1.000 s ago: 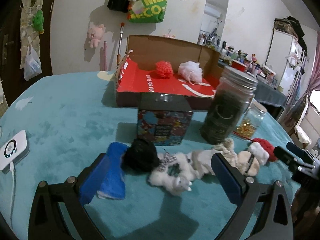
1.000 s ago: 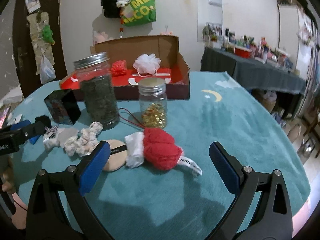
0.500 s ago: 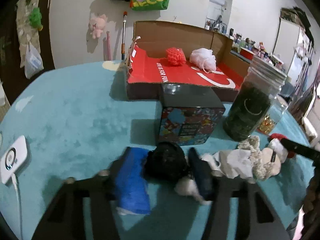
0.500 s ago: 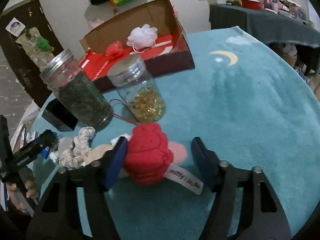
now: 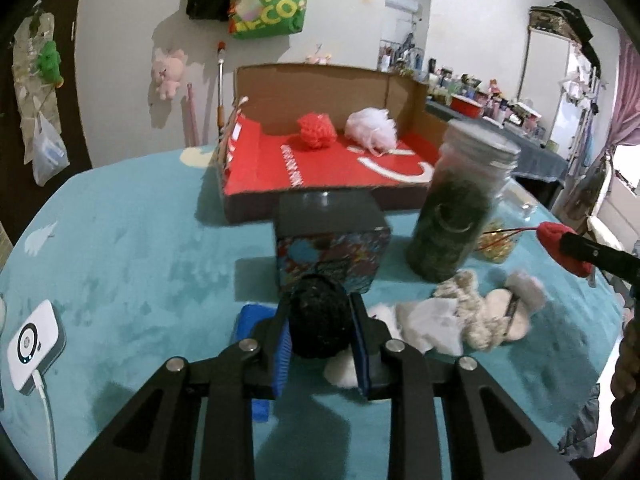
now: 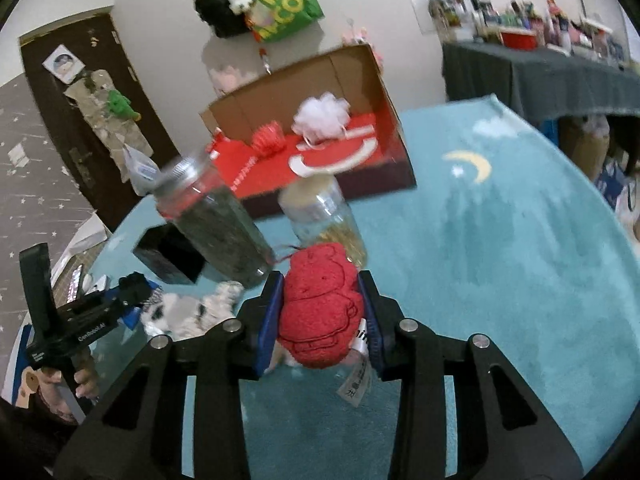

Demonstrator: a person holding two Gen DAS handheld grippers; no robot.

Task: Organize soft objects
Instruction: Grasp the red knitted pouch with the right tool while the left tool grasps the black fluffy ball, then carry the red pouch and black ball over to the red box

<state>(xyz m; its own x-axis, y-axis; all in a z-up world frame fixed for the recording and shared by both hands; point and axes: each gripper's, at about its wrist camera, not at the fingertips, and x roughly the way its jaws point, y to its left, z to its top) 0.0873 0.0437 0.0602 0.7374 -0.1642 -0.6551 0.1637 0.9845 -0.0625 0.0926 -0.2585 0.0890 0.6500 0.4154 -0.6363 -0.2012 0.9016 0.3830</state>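
**Both jaws clamped on soft things, box waiting behind**

Here the cardboard box (image 5: 320, 176) served as the landmark, standing at the far side of the teal-covered desk (image 5: 120, 248). Well in front of it and to the left, the left gripper (image 5: 320, 328) had just been closing, and its jaws pressed on a black yarn ball (image 5: 318, 320), apparently to carry it off the desk. A blue cloth (image 5: 252, 320) lay just beside that ball, under the left jaw. Directly before the box stood a patterned tin (image 5: 332, 248), then a tall dark jar (image 5: 456, 216), hard things that probably stay out. A heap of pale plush pieces (image 5: 472, 320) lay in front of the jar, not yet gathered. Inside the box sat a red mesh puff (image 5: 316, 130) and a white mesh puff (image 5: 372, 128), which suggests it collects the soft items. Nearer and to the right, the right gripper (image 6: 322, 312) had also been closing; its jaws squeezed a red plush toy (image 6: 320, 308), lifted clear of the desk.
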